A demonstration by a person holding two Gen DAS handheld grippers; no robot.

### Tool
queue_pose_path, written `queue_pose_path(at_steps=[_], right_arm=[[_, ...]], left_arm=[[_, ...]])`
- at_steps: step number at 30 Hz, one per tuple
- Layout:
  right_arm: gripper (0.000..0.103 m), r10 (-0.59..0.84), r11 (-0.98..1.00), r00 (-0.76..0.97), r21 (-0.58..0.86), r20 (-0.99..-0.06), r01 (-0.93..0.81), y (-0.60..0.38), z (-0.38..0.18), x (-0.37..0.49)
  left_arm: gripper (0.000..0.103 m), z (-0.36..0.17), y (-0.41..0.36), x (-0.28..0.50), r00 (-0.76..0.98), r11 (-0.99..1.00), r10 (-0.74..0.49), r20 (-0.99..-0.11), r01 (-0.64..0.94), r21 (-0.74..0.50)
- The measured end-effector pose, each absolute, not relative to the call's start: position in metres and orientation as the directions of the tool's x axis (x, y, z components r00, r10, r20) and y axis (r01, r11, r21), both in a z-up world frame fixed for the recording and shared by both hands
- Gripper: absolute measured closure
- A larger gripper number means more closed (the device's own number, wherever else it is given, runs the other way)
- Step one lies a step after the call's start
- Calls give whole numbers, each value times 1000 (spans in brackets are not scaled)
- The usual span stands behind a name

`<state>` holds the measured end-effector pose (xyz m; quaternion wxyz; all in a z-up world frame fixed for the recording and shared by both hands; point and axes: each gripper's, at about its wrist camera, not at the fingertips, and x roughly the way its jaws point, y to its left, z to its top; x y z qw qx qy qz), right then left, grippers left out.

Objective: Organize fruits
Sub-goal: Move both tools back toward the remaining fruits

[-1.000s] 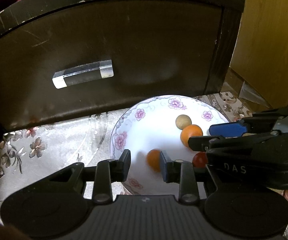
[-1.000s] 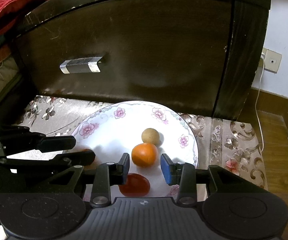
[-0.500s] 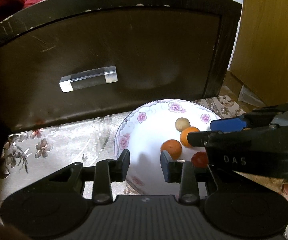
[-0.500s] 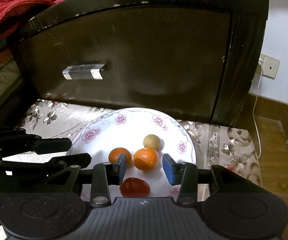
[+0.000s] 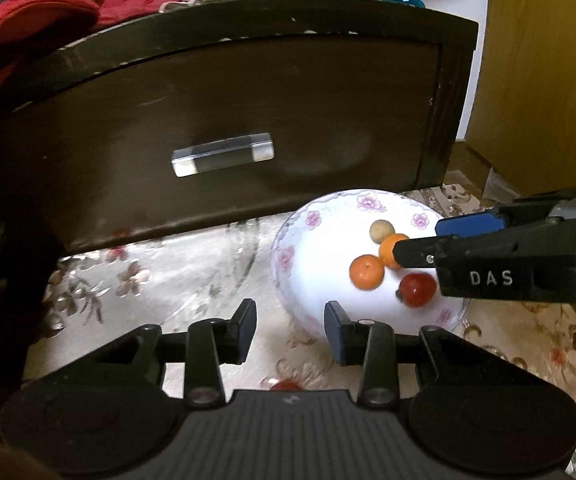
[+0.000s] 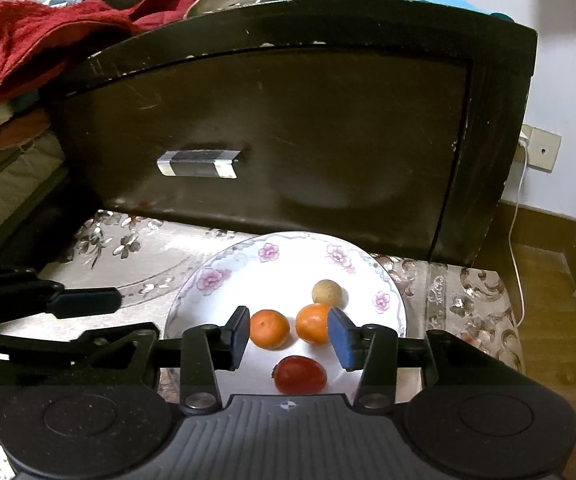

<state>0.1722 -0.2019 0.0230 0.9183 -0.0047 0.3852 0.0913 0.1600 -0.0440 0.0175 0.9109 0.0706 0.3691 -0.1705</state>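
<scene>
While both grippers hang with jaws apart and nothing between them, four small fruits sit on the white floral plate point(image 6: 224, 280): two glossy orange tangerines point(image 6: 269, 329) point(image 6: 314, 323) side by side, a dull tan round one point(image 6: 327, 292) behind them, a shiny red one point(image 6: 299, 375) nearest. The right gripper point(image 6: 288, 338) hovers over the fruits; the left gripper point(image 5: 290, 326) hangs off the plate's left edge, over the flowered cloth point(image 5: 148, 280).

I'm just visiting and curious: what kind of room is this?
Probably a lived-in bedroom or living room at home, not a lab. A dark wooden drawer cabinet is heaped with a red towel and laundry, and a floral plate of fruit sits on a patterned cloth.
</scene>
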Motion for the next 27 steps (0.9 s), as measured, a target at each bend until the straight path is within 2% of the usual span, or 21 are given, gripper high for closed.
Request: queue_pose_path(at_steps=[13,27], right_arm=[[59,240,953,634,56,-735,-296,-159,18,136],[55,330,858,499,34,-801,-513,-102,-10,111]], left_arm=[[60,16,13,122,667,956,-207,-716,292,-4],[60,-2,65,94,627,962,-230,-745,262,-77]])
